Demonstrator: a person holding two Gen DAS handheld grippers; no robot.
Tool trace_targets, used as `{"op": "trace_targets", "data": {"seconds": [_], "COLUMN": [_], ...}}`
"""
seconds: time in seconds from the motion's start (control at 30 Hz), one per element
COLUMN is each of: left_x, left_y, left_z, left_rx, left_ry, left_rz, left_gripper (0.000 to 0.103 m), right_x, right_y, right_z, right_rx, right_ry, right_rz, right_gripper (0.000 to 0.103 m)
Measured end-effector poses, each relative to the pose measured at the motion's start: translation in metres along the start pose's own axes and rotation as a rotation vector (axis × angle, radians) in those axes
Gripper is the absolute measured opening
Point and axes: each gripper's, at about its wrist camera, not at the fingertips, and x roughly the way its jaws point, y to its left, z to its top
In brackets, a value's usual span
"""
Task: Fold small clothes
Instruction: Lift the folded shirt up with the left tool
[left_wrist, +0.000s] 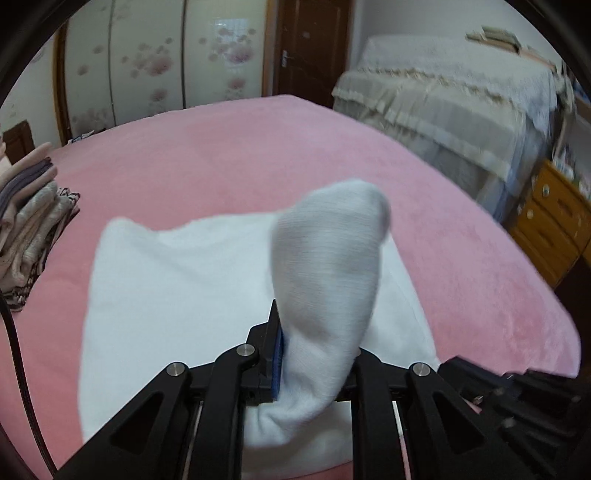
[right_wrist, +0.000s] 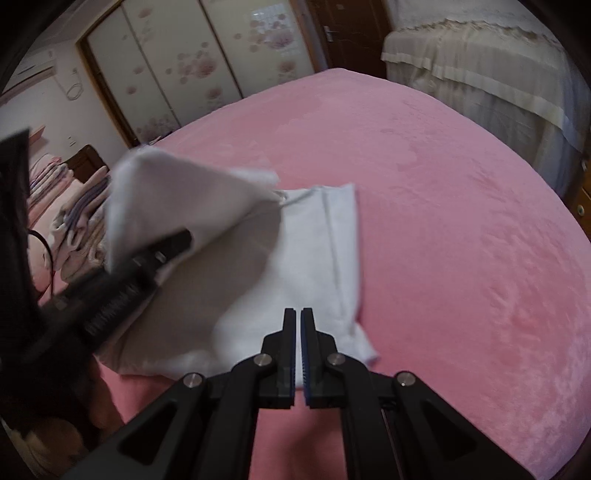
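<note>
A white garment (left_wrist: 166, 295) lies flat on the pink bed (left_wrist: 443, 258). My left gripper (left_wrist: 317, 354) is shut on a fold of it, and the pinched flap (left_wrist: 328, 258) stands up in front of the camera, blurred. In the right wrist view the same flap (right_wrist: 177, 192) hangs raised from the left gripper (right_wrist: 184, 236) over the left half of the garment (right_wrist: 321, 258). My right gripper (right_wrist: 298, 313) is shut with nothing between its pads. It hovers above the garment's near edge, close to the near right corner.
A stack of folded clothes (left_wrist: 29, 221) sits at the bed's left side, also seen as a pile (right_wrist: 74, 221) in the right wrist view. A second bed with a beige cover (left_wrist: 461, 103), yellow wooden drawers (left_wrist: 550, 221) and a floral wardrobe (left_wrist: 147, 66) surround the pink bed.
</note>
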Motion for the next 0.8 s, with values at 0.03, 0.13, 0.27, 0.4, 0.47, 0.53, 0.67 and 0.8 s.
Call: {"op": "trace_targets", "data": {"seconds": [0.03, 0.13, 0.27, 0.4, 0.47, 0.53, 0.67, 0.8], "left_x": [0.004, 0.007, -0.006, -0.026, -0.027, -0.022, -0.003, 0.008], "left_y": [-0.006, -0.016, -0.01, -0.016, -0.026, -0.039, -0.053, -0.054], "left_z": [-0.005, -0.014, -0.007, 0.003, 0.004, -0.001, -0.016, -0.023], "left_rx": [0.026, 0.071, 0.037, 0.046, 0.077, 0.111, 0.145, 0.175], "left_ry": [0.005, 0.0, -0.054, -0.145, -0.155, -0.141, -0.091, -0.037], "left_rz": [0.01, 0.03, 0.014, -0.03, -0.043, -0.045, -0.037, -0.056], "left_gripper": [0.012, 0.012, 0.012, 0.012, 0.012, 0.012, 0.013, 0.029], "right_x": [0.001, 0.002, 0.005, 0.001, -0.002, -0.003, -0.002, 0.002], "right_y": [-0.005, -0.013, -0.018, -0.019, -0.02, -0.022, -0.029, -0.039], "right_z": [-0.002, -0.006, -0.004, 0.0, 0.0, 0.002, 0.002, 0.002], "right_rx": [0.009, 0.03, 0.046, 0.054, 0.053, 0.044, 0.047, 0.062], "right_ry": [0.007, 0.017, 0.013, -0.014, -0.022, -0.025, -0.014, 0.014], "right_rz": [-0.004, 0.007, 0.023, 0.041, 0.046, 0.039, 0.012, -0.006], "right_gripper": [0.003, 0.003, 0.003, 0.003, 0.003, 0.003, 0.003, 0.003]}}
